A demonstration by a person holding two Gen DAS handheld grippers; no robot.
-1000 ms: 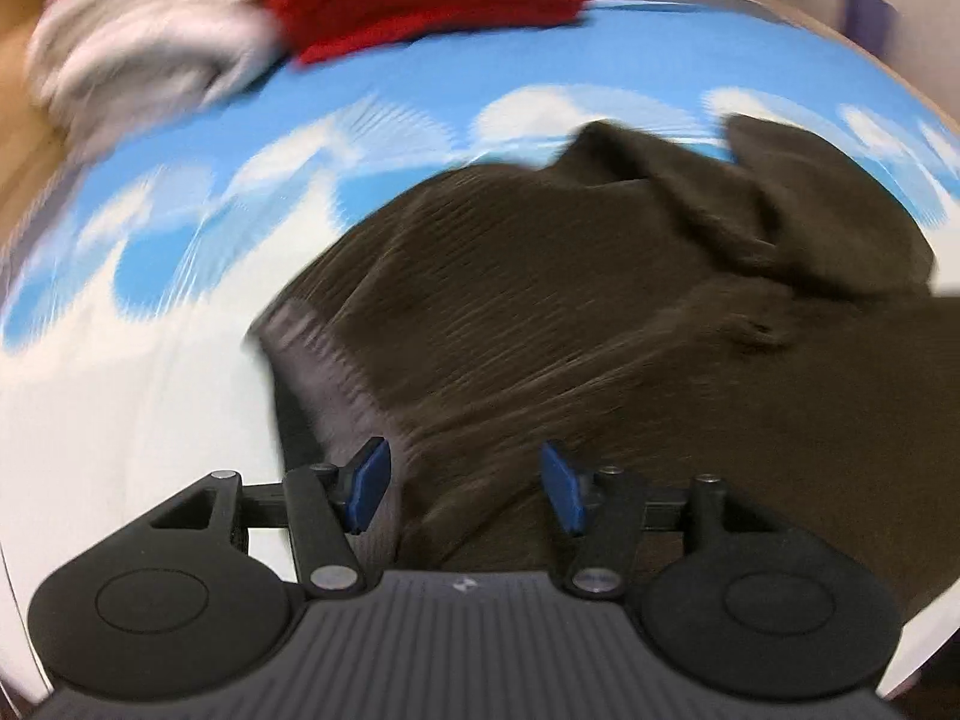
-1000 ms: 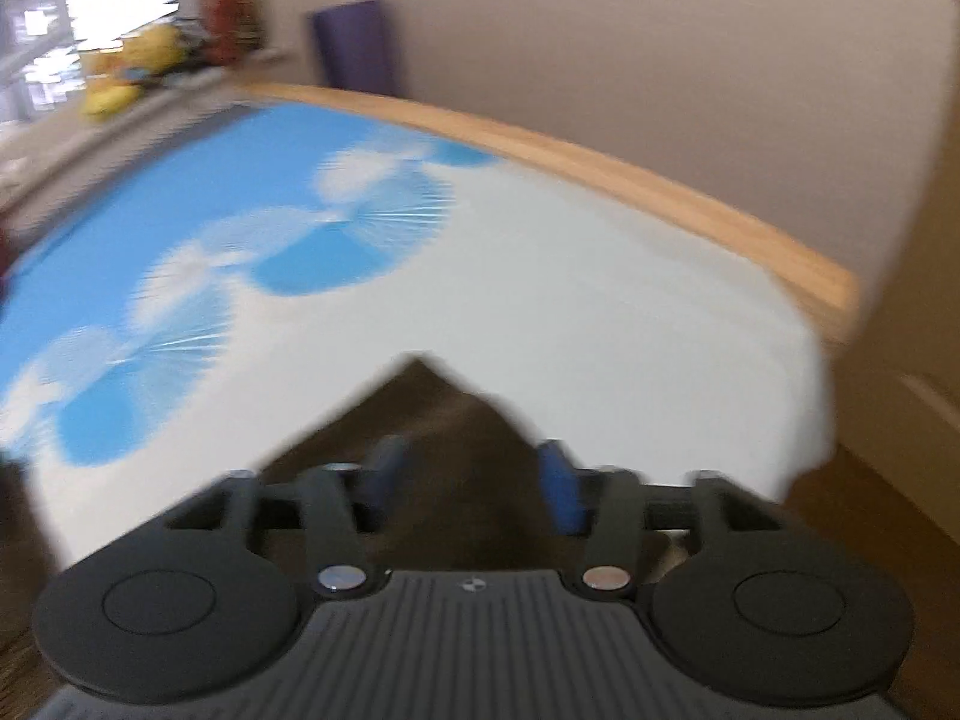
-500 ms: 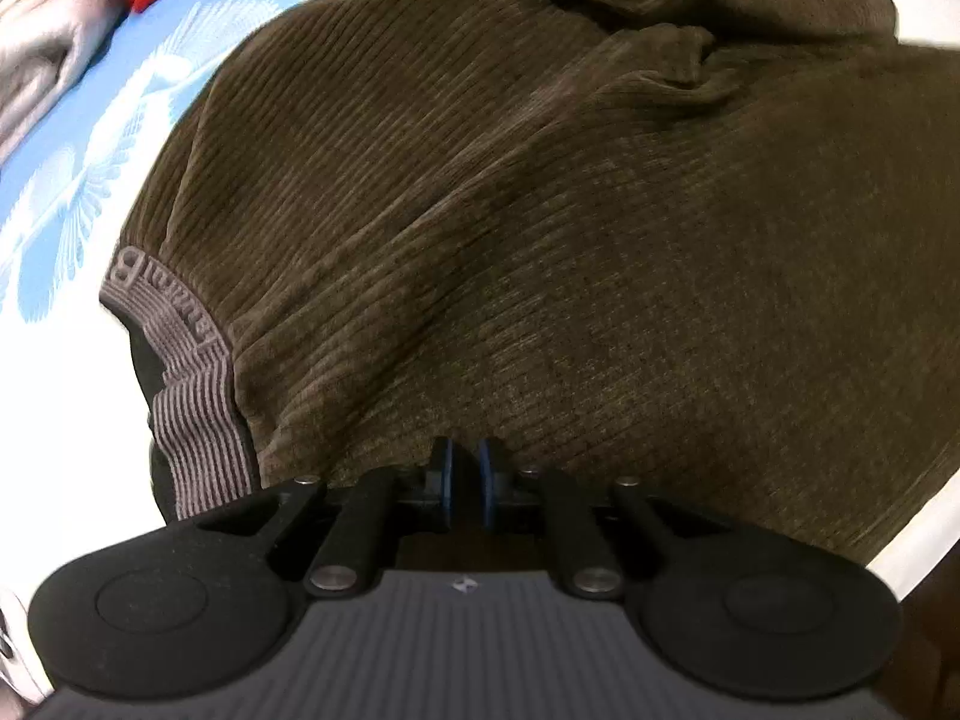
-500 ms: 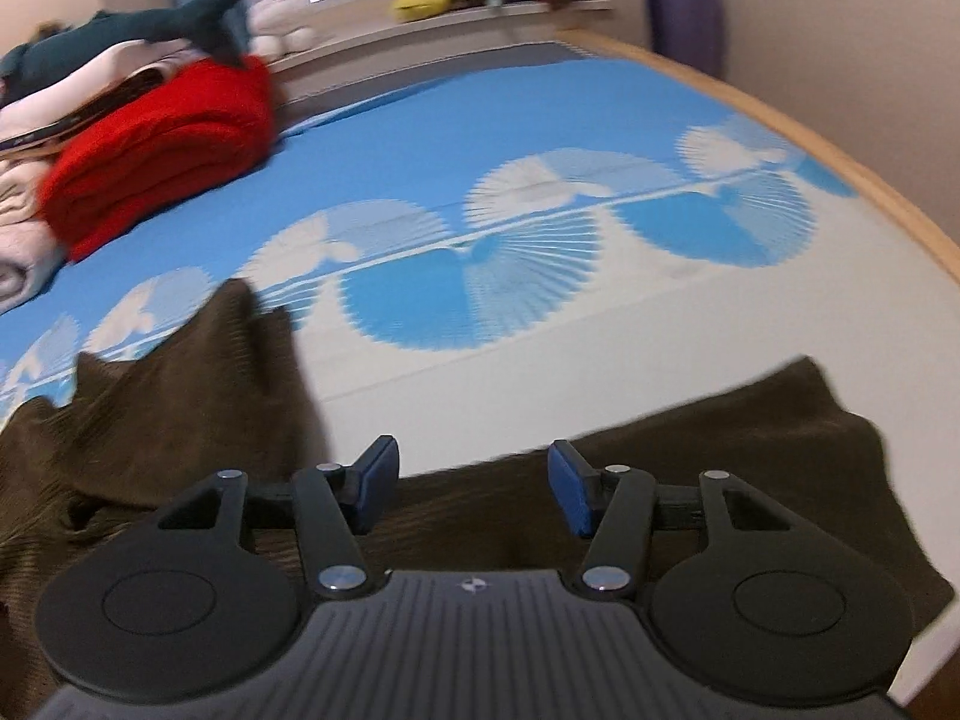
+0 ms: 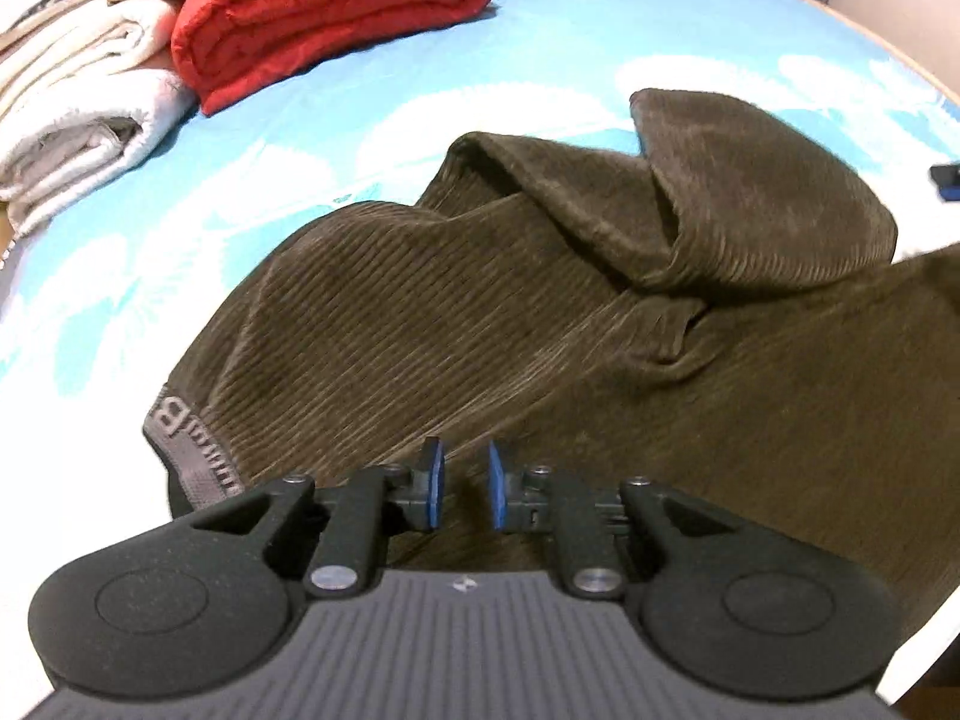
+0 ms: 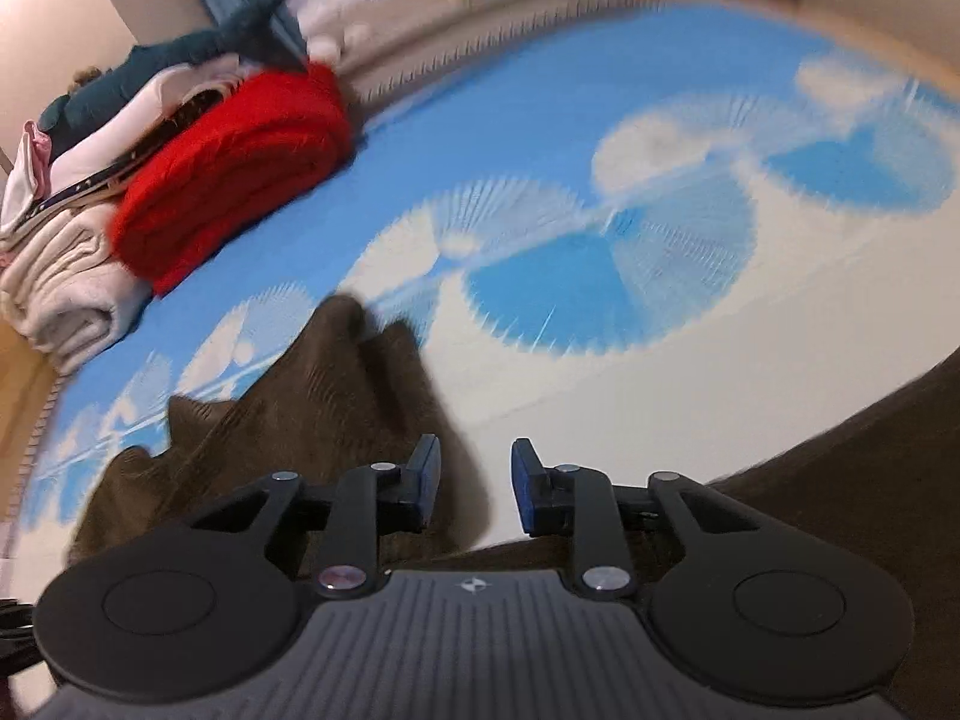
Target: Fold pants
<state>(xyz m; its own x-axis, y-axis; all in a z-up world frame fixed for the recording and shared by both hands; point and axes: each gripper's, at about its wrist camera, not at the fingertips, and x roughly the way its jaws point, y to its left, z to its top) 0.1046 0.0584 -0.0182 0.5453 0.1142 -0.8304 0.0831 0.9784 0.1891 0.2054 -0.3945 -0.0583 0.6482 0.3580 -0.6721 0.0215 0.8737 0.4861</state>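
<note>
Left wrist view, pants: the dark brown ribbed corduroy pants (image 5: 480, 324) are lying rumpled on the bed, filling most of the frame, with 1 part bunched up into a raised fold at the upper right.

Left wrist view, waistband: a grey elastic waistband with lettering (image 5: 192, 450) shows at the lower left edge of the pants, just beside the tool body.

Left wrist view, left tongs: the left tongs (image 5: 462, 483) hang right over the fabric near the waistband, blue pads a little apart with nothing pinched between them, so they're slightly open.

Left wrist view, bed cover: a blue and white patterned bed cover (image 5: 540, 42) sits under everything.

Left wrist view, background: a folded red blanket (image 5: 324, 12) is at the far end, touching a stack of folded white towels (image 5: 78, 120) on its left.

Right wrist view, right tongs: the right tongs (image 6: 474, 486) are parted wider, nothing between the pads, over the pants edge.

Right wrist view, pants: kinda blurry, but brown cloth (image 6: 300, 420) peaks up left of the tongs, and more of it runs along the lower right.

Right wrist view, background: same red blanket (image 6: 240, 168) is at the upper left, with a dark teal plush shark (image 6: 198, 48) on top of the pile behind it.
</note>
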